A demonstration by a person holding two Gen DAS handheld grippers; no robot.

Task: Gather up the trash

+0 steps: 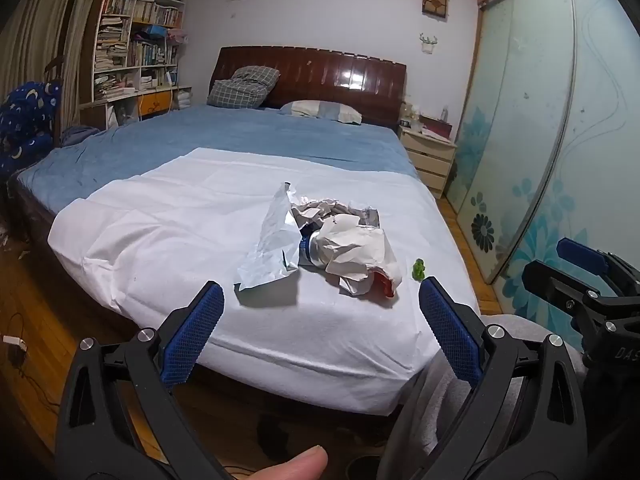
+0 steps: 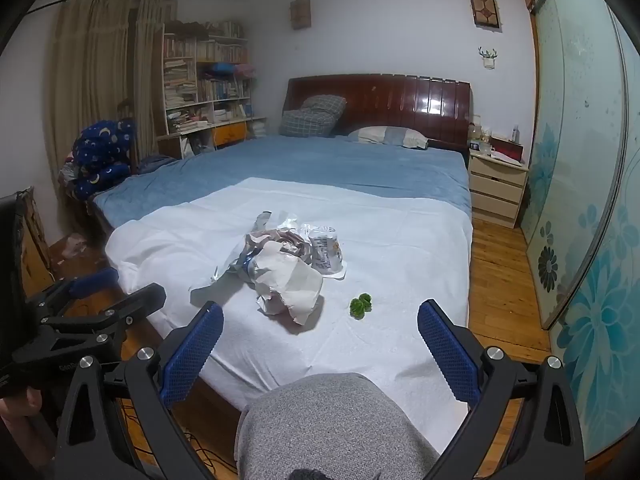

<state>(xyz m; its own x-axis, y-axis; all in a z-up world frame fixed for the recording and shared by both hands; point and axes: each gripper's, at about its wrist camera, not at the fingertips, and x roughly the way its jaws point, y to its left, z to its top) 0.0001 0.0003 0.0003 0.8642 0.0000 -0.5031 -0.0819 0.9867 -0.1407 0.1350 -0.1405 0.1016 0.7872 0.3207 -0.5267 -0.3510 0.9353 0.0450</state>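
Observation:
A pile of trash lies on the white sheet at the foot of the bed: crumpled white paper, a pale plastic bag, a printed wrapper and something red underneath. It also shows in the right wrist view. A small green scrap lies to its right, also seen from the right wrist. My left gripper is open and empty, short of the pile. My right gripper is open and empty, short of the bed's edge; it shows at the left wrist view's right edge.
The bed has a blue cover, pillows and a dark headboard. A nightstand and sliding wardrobe doors stand on the right, a bookshelf on the left. A grey-clad knee is below my right gripper. Cables lie on the wooden floor.

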